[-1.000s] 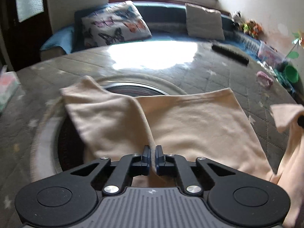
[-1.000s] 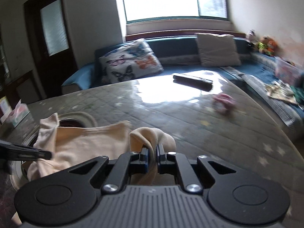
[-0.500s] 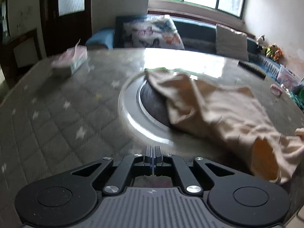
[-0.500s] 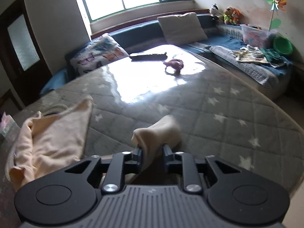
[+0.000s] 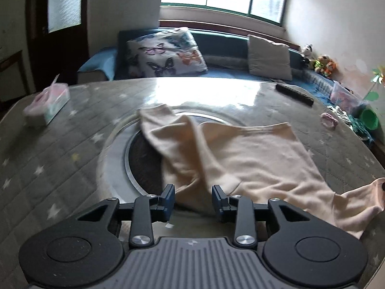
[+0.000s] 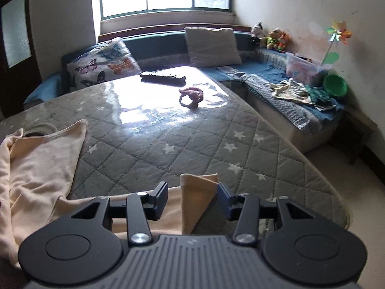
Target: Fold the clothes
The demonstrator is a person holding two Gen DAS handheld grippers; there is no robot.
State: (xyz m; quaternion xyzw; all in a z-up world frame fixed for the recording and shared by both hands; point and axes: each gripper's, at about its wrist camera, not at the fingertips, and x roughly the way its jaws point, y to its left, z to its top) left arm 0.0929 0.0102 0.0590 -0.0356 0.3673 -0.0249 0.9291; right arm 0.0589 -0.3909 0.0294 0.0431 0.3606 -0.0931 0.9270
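A cream garment point(image 5: 243, 159) lies spread on the grey quilted table point(image 5: 60, 156), partly over a round inset plate point(image 5: 144, 166). My left gripper point(image 5: 193, 198) is open, its jaws on either side of a bunched fold at the garment's near edge. In the right wrist view the garment point(image 6: 36, 166) lies at the left, and a sleeve end point(image 6: 196, 200) lies flat between the open jaws of my right gripper point(image 6: 192, 197). Neither gripper holds cloth.
A tissue box point(image 5: 48, 103) stands at the table's left. A black remote point(image 6: 163, 77) and a pink hair tie point(image 6: 191, 96) lie at the far side. A sofa with a butterfly cushion point(image 5: 166, 53) runs behind; the table edge point(image 6: 320, 168) drops off right.
Both grippers have opened and let go of the garment. The right gripper laid the sleeve end down on the table; the left swung back to face the garment's near fold.
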